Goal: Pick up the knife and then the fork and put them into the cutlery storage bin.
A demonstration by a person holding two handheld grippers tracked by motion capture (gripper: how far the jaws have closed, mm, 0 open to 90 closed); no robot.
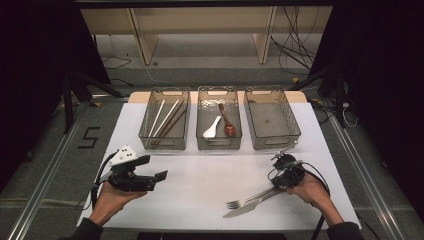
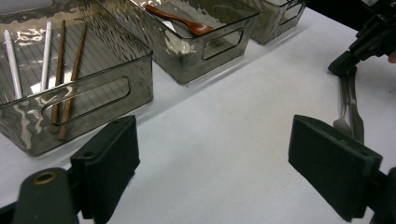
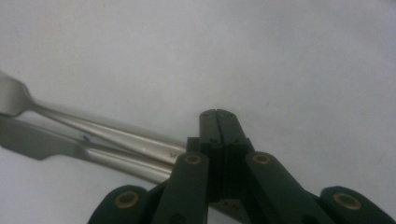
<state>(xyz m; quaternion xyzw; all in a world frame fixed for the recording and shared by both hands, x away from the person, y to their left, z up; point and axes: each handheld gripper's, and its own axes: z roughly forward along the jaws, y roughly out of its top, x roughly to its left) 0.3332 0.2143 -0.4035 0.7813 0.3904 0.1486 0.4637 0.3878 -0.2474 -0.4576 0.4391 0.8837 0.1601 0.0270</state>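
A steel fork (image 1: 243,201) and a steel knife (image 1: 246,209) lie side by side on the white table, near its front right. My right gripper (image 1: 277,186) rests at their handle ends, its jaws pressed together. In the right gripper view the shut gripper (image 3: 218,116) sits just over the fork handle (image 3: 107,133) and the knife (image 3: 51,145), with nothing visible between its tips. My left gripper (image 1: 153,169) hovers at the front left, open and empty. Its view looks between its wide jaws toward the fork (image 2: 344,105) and the right gripper (image 2: 344,64).
Three clear grey bins stand in a row at the back. The left bin (image 1: 164,143) holds white and brown chopsticks (image 1: 169,119). A white spoon (image 1: 212,129) and a red-brown spoon (image 1: 227,121) lie in the middle bin. The right bin (image 1: 271,140) is empty.
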